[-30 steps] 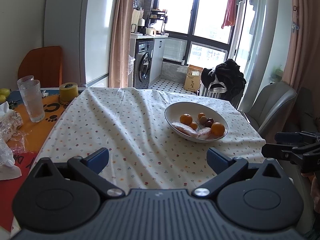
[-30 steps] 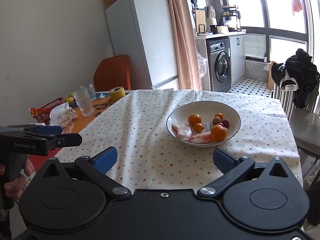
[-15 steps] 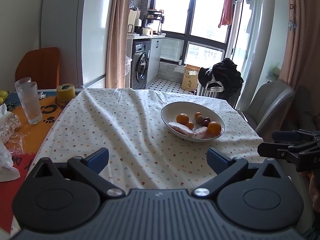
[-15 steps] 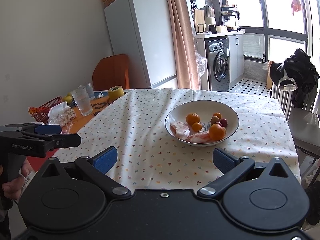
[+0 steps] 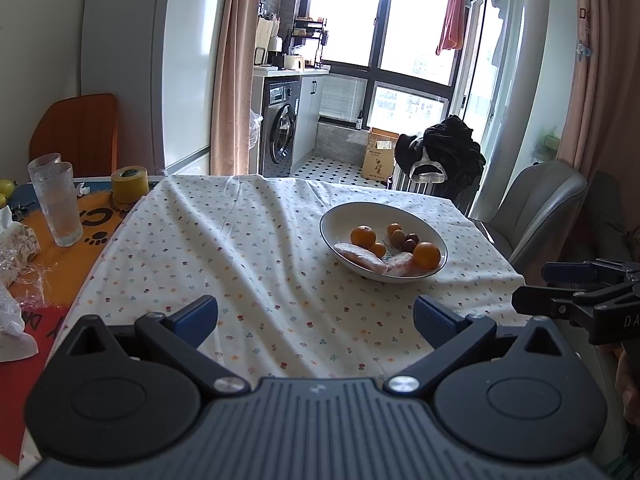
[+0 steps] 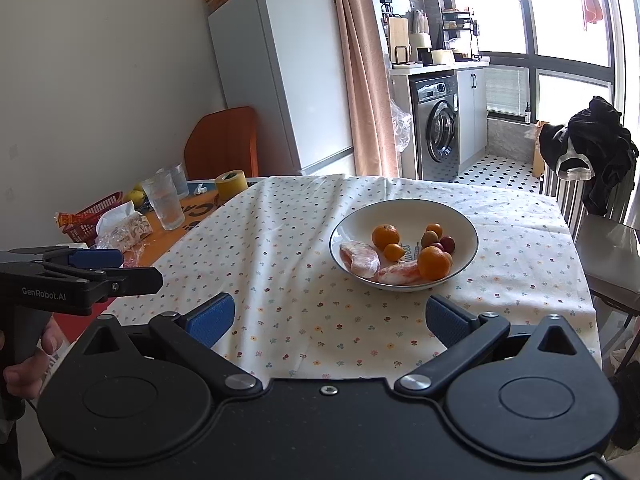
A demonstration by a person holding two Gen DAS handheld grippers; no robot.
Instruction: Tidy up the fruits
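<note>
Only rightward: red basket point(image 6: 86, 222).

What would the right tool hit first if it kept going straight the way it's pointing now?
Probably the flowered tablecloth just short of the white fruit bowl. The open right tool aims across the table, and the bowl lies next in line, slightly right. Depth is uncertain.
</note>
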